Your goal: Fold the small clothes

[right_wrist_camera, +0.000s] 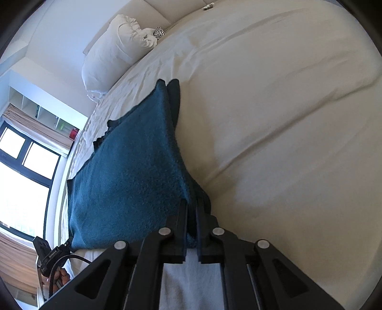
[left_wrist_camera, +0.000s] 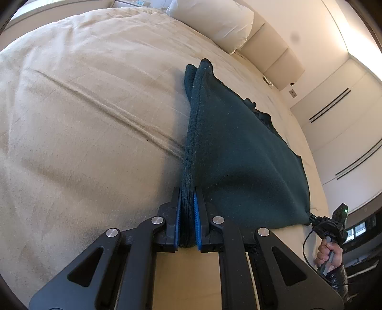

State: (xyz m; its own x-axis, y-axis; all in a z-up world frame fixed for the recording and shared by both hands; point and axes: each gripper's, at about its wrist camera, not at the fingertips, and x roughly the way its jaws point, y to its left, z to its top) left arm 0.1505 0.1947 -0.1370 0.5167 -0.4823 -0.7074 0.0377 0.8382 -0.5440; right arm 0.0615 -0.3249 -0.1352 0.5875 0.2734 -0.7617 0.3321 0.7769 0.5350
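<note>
A dark teal fuzzy garment point(left_wrist_camera: 238, 152) is stretched between my two grippers above the beige bed point(left_wrist_camera: 83, 107). My left gripper point(left_wrist_camera: 188, 202) is shut on one near corner of the garment, with the folded edge pinched between the blue pads. My right gripper point(right_wrist_camera: 191, 209) is shut on the other near corner of the same garment point(right_wrist_camera: 129, 171). The far edge of the garment rests on the bed, doubled over. The right gripper also shows in the left wrist view point(left_wrist_camera: 312, 218), at the cloth's corner. The left gripper shows in the right wrist view point(right_wrist_camera: 68, 242).
White pillows point(left_wrist_camera: 214, 19) point(right_wrist_camera: 114, 47) lie at the head of the bed by the padded headboard. A dark crumpled item point(left_wrist_camera: 260, 112) lies behind the garment. Wardrobe doors point(left_wrist_camera: 341, 114) stand beyond the bed; a window point(right_wrist_camera: 21, 181) and shelves are on the other side.
</note>
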